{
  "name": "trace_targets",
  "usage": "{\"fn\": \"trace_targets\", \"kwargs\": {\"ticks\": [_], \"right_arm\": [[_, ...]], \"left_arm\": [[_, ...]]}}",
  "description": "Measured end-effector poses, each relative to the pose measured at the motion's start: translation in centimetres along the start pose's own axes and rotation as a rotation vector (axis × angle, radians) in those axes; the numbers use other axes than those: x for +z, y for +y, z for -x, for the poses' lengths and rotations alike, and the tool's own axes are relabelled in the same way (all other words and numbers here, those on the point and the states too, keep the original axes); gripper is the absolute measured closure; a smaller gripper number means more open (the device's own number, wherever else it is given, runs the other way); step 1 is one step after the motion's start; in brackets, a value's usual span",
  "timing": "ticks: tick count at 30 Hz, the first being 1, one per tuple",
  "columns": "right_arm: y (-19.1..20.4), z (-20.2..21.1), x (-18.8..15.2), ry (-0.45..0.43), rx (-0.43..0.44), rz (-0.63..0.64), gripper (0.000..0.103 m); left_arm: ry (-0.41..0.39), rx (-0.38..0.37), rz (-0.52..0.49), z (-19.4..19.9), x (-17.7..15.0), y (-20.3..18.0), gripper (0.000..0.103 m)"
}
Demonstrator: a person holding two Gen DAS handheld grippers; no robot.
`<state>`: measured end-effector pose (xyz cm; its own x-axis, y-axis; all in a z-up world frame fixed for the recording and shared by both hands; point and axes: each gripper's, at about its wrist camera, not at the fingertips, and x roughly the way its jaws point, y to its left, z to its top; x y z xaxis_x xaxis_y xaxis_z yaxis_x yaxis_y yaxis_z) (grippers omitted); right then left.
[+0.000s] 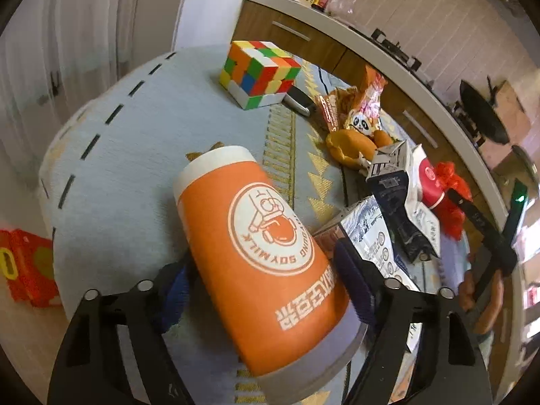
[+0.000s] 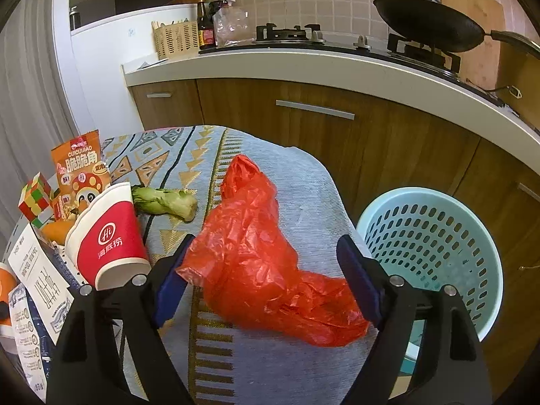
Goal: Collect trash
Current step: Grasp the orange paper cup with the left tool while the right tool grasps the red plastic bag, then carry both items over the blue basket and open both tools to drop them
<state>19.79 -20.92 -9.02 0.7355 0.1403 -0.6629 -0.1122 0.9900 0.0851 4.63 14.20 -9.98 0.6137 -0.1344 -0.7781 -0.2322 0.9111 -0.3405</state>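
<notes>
2 grippers work over a table covered by a patterned cloth (image 2: 270, 364), and the red plastic bag (image 2: 256, 260) serves as the landmark for the rest. In the right wrist view the right gripper (image 2: 265, 276) stands spread wide, with its blue pads (image 2: 170, 287) on either side of that bag; the crumpled bag lies on the cloth between them, and whether either pad touches it cannot be told. Right of the bag, off the table edge, sits a pale blue basket (image 2: 435, 249) with a perforated wall. Left of the bag lies a red paper cup (image 2: 108, 239) on its side, and just behind that cup an orange snack packet (image 2: 81, 168) and a Rubik's cube (image 2: 33, 202). A green vegetable stub (image 2: 165, 202) rests on the cloth just left of the bag's upper end. White printed cartons (image 2: 37, 283) lie further left of the cup.

In the left wrist view the left gripper (image 1: 266, 283) pinches an orange soy-milk cup (image 1: 263, 253), tilted with its white rim pointing away from the camera, and its fingers press the cup's sides. The red bag (image 1: 452, 195) shows far to the right, with the red cup (image 1: 430, 182) and a crushed carton (image 1: 401, 199) between it and the held cup. 1 cube (image 1: 260, 71) sits well beyond.
</notes>
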Motion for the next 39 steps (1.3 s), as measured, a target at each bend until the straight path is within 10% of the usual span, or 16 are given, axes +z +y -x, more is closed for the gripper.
{"fn": "trace_targets", "kwargs": {"ticks": [8,11,14,26,39], "right_arm": [[-0.2,-1.3,0.6,0.028,0.013,0.012,0.022],[-0.1,-1.9,0.6,0.062,0.085,0.011,0.062],[0.0,-1.0,0.9,0.033,0.075,0.018,0.068],[-6.7,7.8,3.3,-0.136,0.004,-0.075,0.069],[-19.1,9.1,-1.1,-0.038,-0.19,-0.265,0.069]], "left_arm": [[-0.049,-0.014,-0.002,1.0,0.0,-1.1,0.049],[-0.106,-0.017,-0.021,2.7,0.6,-1.9,0.049],[-0.15,-0.023,-0.052,4.2,1.5,-3.2,0.049],[-0.24,-0.164,-0.3,5.9,6.3,-17.5,0.049],[-0.102,-0.372,-0.497,-2.2,2.1,-35.3,0.048]]}}
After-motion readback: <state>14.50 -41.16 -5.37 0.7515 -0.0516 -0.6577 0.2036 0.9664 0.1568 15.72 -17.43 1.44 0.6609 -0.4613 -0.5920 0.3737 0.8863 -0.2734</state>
